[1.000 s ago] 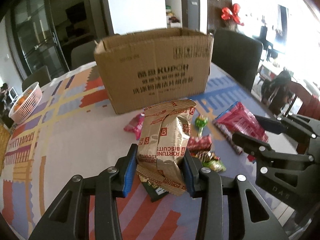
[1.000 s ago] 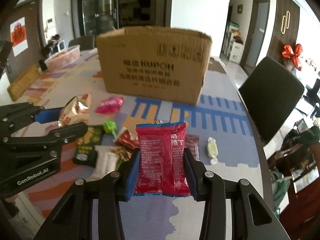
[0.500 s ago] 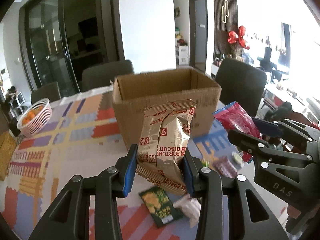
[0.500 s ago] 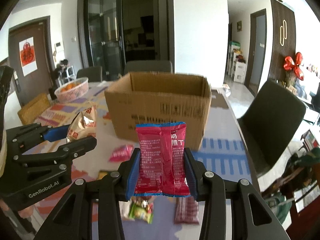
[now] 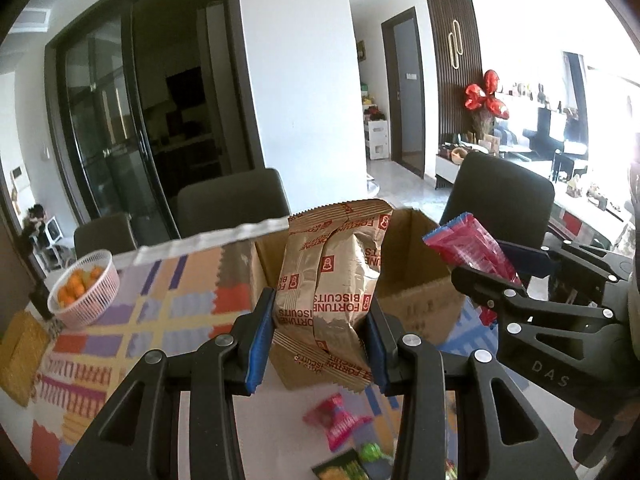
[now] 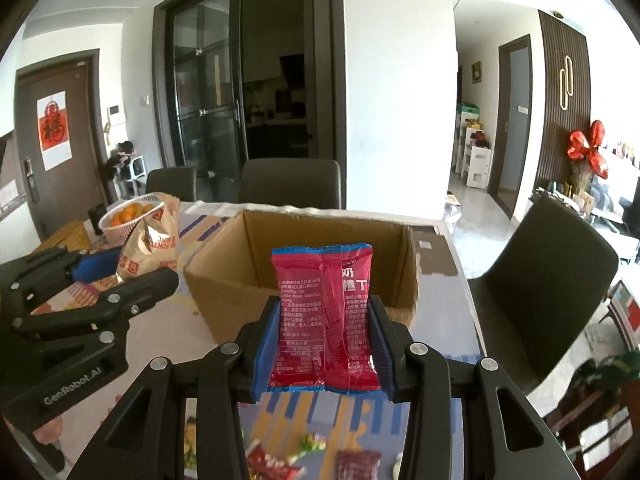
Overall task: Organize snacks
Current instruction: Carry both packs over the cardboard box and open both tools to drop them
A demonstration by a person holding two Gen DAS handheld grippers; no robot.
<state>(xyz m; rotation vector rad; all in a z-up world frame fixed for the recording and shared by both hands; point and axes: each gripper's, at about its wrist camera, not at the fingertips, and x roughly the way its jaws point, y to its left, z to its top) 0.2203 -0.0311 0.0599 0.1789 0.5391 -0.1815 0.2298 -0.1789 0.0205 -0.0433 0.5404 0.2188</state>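
Both packets have come up off the table in the last second. A second ago the left hand-held gripper (image 5: 318,344) held its biscuit packet (image 5: 330,280) low over the scattered snacks, with the side wall of the cardboard box (image 6: 304,264) standing tall behind; now the same packet hangs in front of the box's open top, and the box rim sits below the packet's upper seam. The pads (image 5: 258,346) press the brown packet from both sides, so the grip is firm and narrow.

The right hand-held gripper (image 6: 323,346) has risen the same way. It pinches a red packet (image 6: 324,316) upright between its blue pads, and from its own camera the inside of the box is now open to view, which it was not a second ago. The red packet is near the box's front wall, not yet over the opening as far as I can judge.

Left behind on the table near its front edge are a pink candy (image 5: 336,426) and several other small wrappers (image 6: 276,464), blurred. A basket of oranges (image 5: 86,288) sits toward the far left corner.

The lift means both packets look set to go into the box; neither has been let go yet.
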